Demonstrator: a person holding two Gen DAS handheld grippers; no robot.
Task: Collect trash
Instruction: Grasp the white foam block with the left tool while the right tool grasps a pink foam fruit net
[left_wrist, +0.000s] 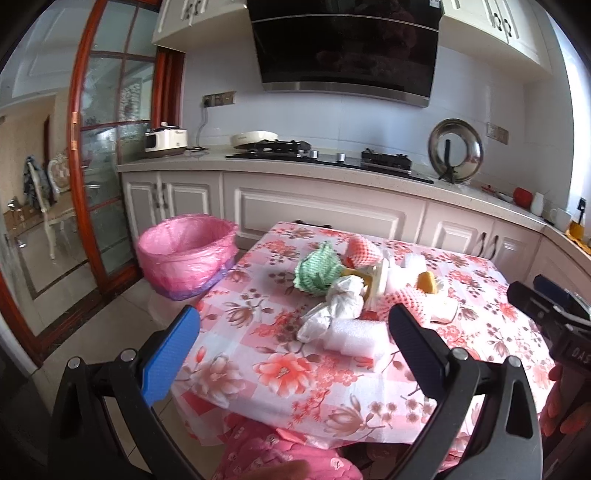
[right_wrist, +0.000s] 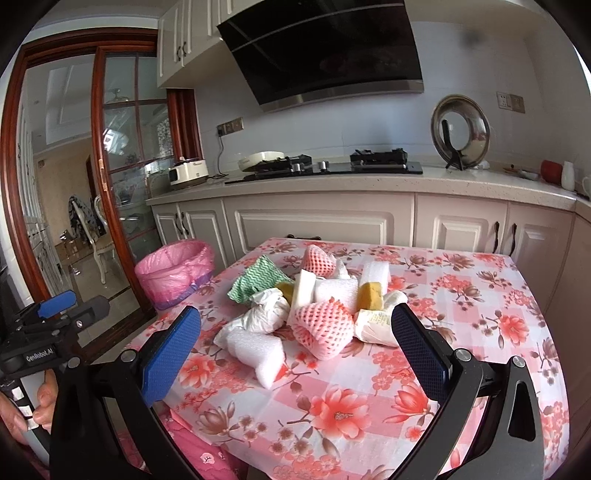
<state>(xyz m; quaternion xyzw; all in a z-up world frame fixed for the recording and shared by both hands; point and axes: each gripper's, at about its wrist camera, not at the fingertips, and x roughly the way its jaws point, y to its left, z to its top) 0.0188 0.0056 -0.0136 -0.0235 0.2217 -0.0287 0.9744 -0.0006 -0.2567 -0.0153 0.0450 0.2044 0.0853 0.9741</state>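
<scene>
A heap of trash lies mid-table on the floral cloth (right_wrist: 480, 295): white foam block (right_wrist: 258, 350), pink foam net (right_wrist: 325, 325), crumpled white paper (right_wrist: 264, 314), green zigzag cloth (right_wrist: 255, 278), yellow sponge (right_wrist: 370, 295). In the left wrist view the same foam block (left_wrist: 356, 338), paper (left_wrist: 341, 299) and green cloth (left_wrist: 317, 271) sit ahead. My left gripper (left_wrist: 291, 349) hovers open before the table's near-left edge, holding nothing. Open and empty too, my right gripper (right_wrist: 295, 349) hangs above the near edge, facing the heap. A bin with a pink liner (left_wrist: 186, 254) stands on the floor left of the table.
Kitchen cabinets and a counter with a stove (right_wrist: 325, 168) run behind the table. A glass sliding door with a wood frame (left_wrist: 107, 155) is at the left. A person's hand (right_wrist: 22, 410) grips the left tool. Pink clothing (left_wrist: 284, 454) shows below the table edge.
</scene>
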